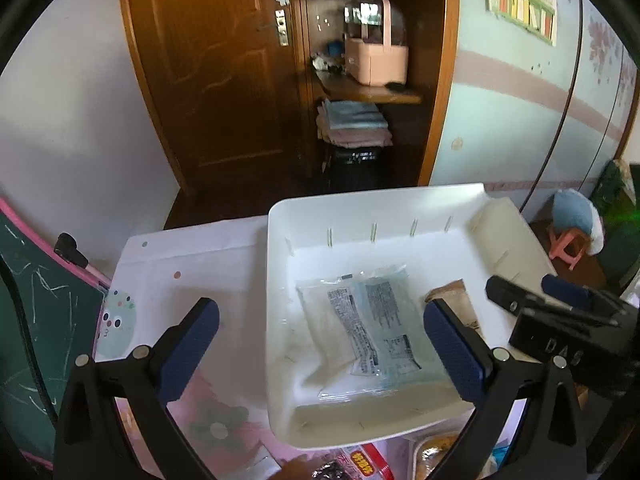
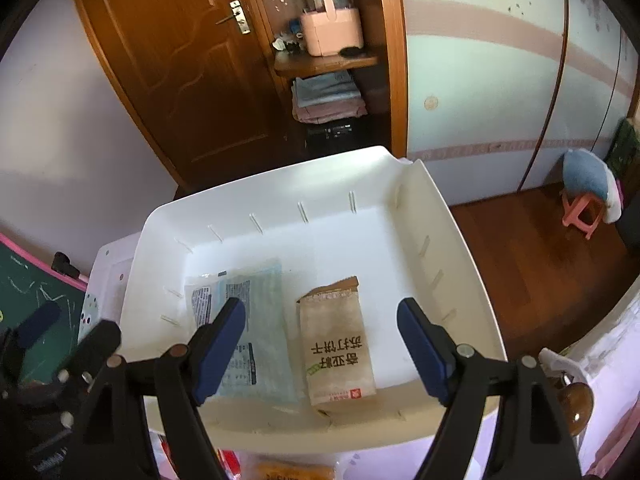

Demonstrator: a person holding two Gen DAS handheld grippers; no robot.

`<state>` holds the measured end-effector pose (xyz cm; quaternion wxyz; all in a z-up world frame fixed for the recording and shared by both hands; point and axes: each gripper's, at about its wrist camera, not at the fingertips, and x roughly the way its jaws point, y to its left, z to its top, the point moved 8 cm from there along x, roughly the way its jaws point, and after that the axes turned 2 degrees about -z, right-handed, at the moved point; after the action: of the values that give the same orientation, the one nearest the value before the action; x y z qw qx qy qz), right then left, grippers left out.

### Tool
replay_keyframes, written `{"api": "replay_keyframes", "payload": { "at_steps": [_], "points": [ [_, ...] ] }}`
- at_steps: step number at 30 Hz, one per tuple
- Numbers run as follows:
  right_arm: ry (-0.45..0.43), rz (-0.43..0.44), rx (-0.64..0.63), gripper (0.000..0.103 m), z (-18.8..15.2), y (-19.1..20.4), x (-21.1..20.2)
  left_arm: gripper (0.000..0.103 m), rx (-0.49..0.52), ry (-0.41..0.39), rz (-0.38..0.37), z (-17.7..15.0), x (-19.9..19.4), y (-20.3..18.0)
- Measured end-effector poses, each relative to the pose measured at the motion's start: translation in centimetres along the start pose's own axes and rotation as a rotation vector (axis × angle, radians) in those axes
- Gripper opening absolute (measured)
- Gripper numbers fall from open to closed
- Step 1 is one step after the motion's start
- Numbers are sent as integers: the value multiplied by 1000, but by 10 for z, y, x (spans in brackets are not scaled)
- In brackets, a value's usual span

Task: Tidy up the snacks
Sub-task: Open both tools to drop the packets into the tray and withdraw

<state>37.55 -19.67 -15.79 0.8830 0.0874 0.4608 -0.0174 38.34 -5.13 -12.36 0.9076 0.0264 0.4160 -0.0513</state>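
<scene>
A white plastic bin [image 1: 276, 280] [image 2: 452, 248] stands on the table. Two packets lie flat on its floor. One is a pale blue packet [image 1: 372, 320] [image 2: 248, 284] with its printed back up. The other is a brown cracker packet [image 2: 340, 356] with dark lettering, and only its corner [image 1: 452, 292] shows in the left wrist view. My left gripper [image 1: 320, 305] [image 2: 68, 328] hangs open and wide over the blue packet, touching nothing. My right gripper [image 2: 320, 304] [image 1: 532, 286] is open above the brown packet, which lies between the fingers without either pad pressing on it.
More snack packets lie on the table just in front of the bin: a red one [image 1: 368, 460] and an orange one [image 1: 436, 452] [image 2: 296, 470]. A green chalkboard [image 1: 36, 320] stands at the left. Beyond are a wooden door [image 1: 208, 60], shelves and a pink stool [image 2: 580, 212].
</scene>
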Motion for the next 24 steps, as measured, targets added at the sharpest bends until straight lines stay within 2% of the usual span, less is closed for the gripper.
{"api": "replay_keyframes", "payload": {
  "at_steps": [6, 14, 17, 21, 24],
  "points": [
    [-21, -4, -44, 79, -6, 8, -18, 102, -11, 8, -25, -2, -18, -4],
    [-45, -5, -49, 79, -17, 8, -49, 101, 17, 11, -7, -13, -50, -8],
    [-70, -18, -46, 79, -25, 5, -69, 101, 46, 22, -12, -21, -64, -11],
    [-126, -89, -93, 79, -35, 4, -101, 101, 61, 16, -38, -33, -89, -14],
    [-161, -91, -111, 79, -46, 6, -126, 101, 72, 3, -61, -47, -114, -16]
  ]
}}
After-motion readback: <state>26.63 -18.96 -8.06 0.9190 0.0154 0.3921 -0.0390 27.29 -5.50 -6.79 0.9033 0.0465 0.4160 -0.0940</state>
